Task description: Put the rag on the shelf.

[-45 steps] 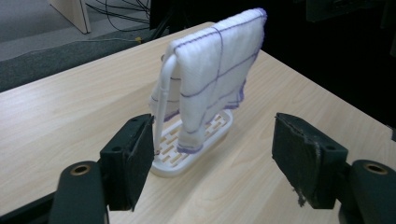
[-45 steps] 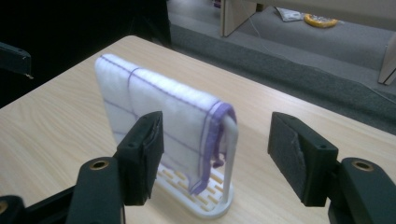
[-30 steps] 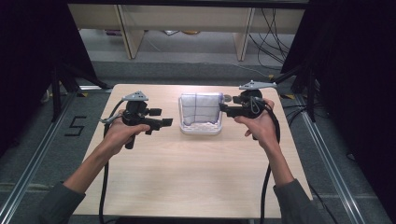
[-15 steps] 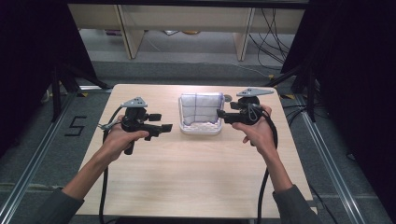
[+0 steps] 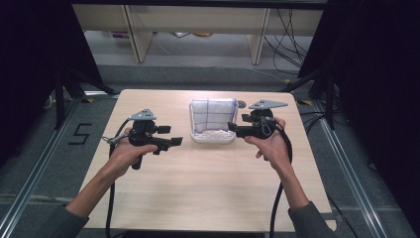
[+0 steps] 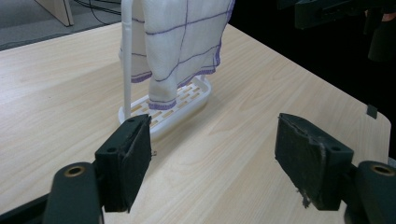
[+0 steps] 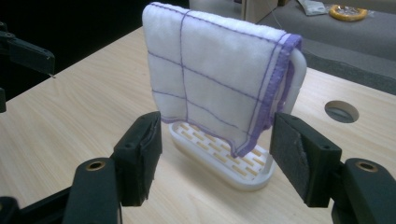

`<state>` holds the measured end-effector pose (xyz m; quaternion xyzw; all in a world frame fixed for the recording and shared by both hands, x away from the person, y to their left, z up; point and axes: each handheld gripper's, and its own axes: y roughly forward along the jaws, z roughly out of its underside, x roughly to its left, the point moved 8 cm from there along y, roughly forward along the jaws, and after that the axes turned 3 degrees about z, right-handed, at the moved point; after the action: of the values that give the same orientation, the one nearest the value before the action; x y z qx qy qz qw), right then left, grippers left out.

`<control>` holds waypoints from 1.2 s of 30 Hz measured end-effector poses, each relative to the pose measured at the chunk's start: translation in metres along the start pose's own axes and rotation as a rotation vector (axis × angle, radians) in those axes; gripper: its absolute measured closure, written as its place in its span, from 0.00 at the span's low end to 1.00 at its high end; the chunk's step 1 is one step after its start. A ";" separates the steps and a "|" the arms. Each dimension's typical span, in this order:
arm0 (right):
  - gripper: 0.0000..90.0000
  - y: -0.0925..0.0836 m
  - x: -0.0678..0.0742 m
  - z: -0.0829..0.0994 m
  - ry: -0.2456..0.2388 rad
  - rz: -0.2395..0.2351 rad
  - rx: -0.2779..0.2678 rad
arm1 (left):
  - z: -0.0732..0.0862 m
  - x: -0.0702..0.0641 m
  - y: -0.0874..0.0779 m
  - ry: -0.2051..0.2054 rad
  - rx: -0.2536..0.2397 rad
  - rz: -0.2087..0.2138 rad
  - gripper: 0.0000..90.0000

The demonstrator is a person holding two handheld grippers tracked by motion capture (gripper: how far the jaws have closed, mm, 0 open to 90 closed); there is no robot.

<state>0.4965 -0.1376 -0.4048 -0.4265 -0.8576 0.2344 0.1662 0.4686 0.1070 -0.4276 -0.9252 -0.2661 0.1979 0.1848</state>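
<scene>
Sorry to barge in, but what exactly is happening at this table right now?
A person holds a gripper in each hand on either side of a white rack on the wooden table. A white cloth with purple lines hangs over the rack's bar. The left gripper and right gripper both point at it with jaws open, and neither touches the cloth yet.

A cloth [image 5: 213, 115] hangs on a rack [image 5: 214, 137] between left gripper [image 5: 171, 141] and right gripper [image 5: 232, 129].
</scene>
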 end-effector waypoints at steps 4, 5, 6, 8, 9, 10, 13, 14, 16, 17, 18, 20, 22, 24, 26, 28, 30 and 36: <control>0.39 0.002 0.002 0.006 -0.032 -0.006 -0.009 | 0.004 -0.003 0.000 0.007 0.001 -0.004 0.29; 0.39 0.003 0.005 0.007 -0.009 -0.014 -0.016 | 0.006 -0.004 0.001 0.009 -0.001 -0.003 0.29; 0.39 0.003 0.005 0.008 -0.025 -0.025 -0.010 | 0.006 -0.004 0.001 0.009 -0.001 -0.003 0.29; 0.39 0.003 0.006 0.010 -0.010 -0.027 -0.010 | 0.009 -0.006 0.002 0.014 0.004 0.001 0.29; 0.39 0.004 0.007 0.012 -0.008 -0.032 -0.013 | 0.011 -0.007 0.002 0.016 0.008 0.003 0.29; 0.39 0.004 0.005 0.013 -0.032 -0.017 -0.019 | 0.012 -0.008 0.002 0.018 0.013 0.007 0.29; 0.39 0.004 0.014 0.025 0.011 -0.054 0.003 | 0.020 -0.011 0.003 0.016 0.018 0.010 0.29; 0.39 0.004 0.014 0.025 0.011 -0.054 0.003 | 0.022 -0.012 0.004 0.016 0.020 0.016 0.29; 0.39 0.004 0.015 0.030 -0.004 -0.049 -0.001 | 0.028 -0.013 0.005 0.016 0.024 0.015 0.29; 0.38 0.005 0.018 0.033 0.015 -0.063 0.007 | 0.031 -0.013 0.005 0.015 0.028 0.018 0.29; 0.38 0.004 0.019 0.037 0.012 -0.056 0.019 | 0.036 -0.015 0.005 0.017 0.038 0.014 0.28; 0.38 0.005 0.021 0.042 0.001 -0.068 0.018 | 0.041 -0.018 0.005 0.016 0.033 0.021 0.28; 0.38 0.005 0.022 0.044 0.005 -0.071 0.020 | 0.044 -0.020 0.005 0.016 0.035 0.021 0.27; 0.37 0.005 0.025 0.051 0.024 -0.069 0.039 | 0.055 -0.024 0.005 0.040 0.051 0.016 0.27; 0.37 0.008 0.026 0.053 0.009 -0.078 0.026 | 0.059 -0.026 0.005 0.048 0.051 0.017 0.27; 0.36 0.009 0.028 0.061 -0.004 -0.081 0.047 | 0.066 -0.030 0.006 0.058 0.052 0.011 0.26; 0.33 0.013 0.031 0.069 -0.007 -0.088 0.064 | 0.075 -0.032 0.007 0.066 0.062 0.014 0.25; 0.29 0.017 0.036 0.088 0.011 -0.101 0.078 | 0.098 -0.035 0.007 0.070 0.087 0.016 0.23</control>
<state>0.4435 -0.1222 -0.4841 -0.3771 -0.8675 0.2565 0.1989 0.3990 0.1045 -0.5050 -0.9248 -0.2431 0.1781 0.2323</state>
